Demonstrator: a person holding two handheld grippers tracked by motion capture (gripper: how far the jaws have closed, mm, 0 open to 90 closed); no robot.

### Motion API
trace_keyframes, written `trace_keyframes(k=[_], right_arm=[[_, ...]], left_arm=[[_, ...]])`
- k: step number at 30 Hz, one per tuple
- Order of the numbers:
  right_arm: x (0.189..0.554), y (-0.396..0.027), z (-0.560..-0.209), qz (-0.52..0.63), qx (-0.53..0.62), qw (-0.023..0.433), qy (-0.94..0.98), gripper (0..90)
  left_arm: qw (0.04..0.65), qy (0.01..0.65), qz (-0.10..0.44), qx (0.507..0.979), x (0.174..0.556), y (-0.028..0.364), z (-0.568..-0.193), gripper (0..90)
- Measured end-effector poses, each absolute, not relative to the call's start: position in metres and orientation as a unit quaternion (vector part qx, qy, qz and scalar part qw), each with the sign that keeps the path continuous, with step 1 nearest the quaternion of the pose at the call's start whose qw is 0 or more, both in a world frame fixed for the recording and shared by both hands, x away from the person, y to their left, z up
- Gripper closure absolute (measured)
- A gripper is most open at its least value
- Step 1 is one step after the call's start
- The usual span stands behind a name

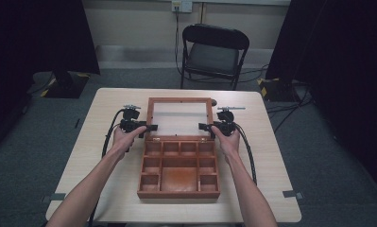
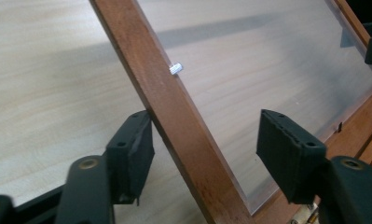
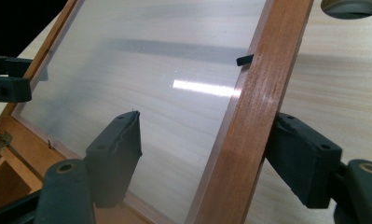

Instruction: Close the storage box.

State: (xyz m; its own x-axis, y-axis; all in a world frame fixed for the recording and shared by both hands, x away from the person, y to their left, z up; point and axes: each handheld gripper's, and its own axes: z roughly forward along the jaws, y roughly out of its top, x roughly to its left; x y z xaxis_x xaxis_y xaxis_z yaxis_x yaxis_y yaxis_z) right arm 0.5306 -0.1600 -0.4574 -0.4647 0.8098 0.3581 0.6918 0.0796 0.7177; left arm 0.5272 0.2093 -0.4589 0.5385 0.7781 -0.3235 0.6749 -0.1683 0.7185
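Open brown wooden compartment box (image 1: pixel 179 170) mid-table, its glass-paned lid (image 1: pixel 180 118) raised behind.

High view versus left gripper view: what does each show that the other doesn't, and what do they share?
Only the high view takes in the black folding chair beyond the table, the person's forearms, and the brown wooden box's divided tray.

Only the left gripper view picks out a small white peg on the lid's frame, and that the left gripper stands open, jaws astride the wooden side rail.

Both show the pale wooden table, the glazed wooden lid and the right gripper at its far edge.
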Motion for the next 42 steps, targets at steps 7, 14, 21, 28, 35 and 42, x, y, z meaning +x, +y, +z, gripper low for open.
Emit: trace_keyframes(k=[7, 14, 21, 28, 35, 42], right_arm=[[0.526, -0.162, -0.446, 0.452, 0.506, 0.073, 0.731, 28.0], [0.520, -0.163, -0.430, 0.465, 0.492, 0.085, 0.731, 28.8], [0.517, -0.164, -0.418, 0.477, 0.484, 0.086, 0.728, 27.8], [0.517, -0.163, -0.413, 0.482, 0.483, 0.083, 0.726, 24.2], [0.521, -0.162, -0.406, 0.466, 0.486, 0.101, 0.732, 34.9], [0.515, -0.171, -0.402, 0.473, 0.484, 0.101, 0.729, 49.2]], left_arm=[[0.451, 0.472, 0.066, 0.755, 0.525, 0.207, -0.452, 39.1], [0.469, 0.461, 0.074, 0.750, 0.522, 0.206, -0.441, 40.0], [0.474, 0.450, 0.082, 0.753, 0.516, 0.206, -0.430, 40.1], [0.483, 0.447, 0.086, 0.748, 0.514, 0.205, -0.422, 40.4], [0.487, 0.449, 0.091, 0.744, 0.517, 0.203, -0.416, 42.1], [0.492, 0.433, 0.089, 0.750, 0.513, 0.208, -0.411, 46.4]])
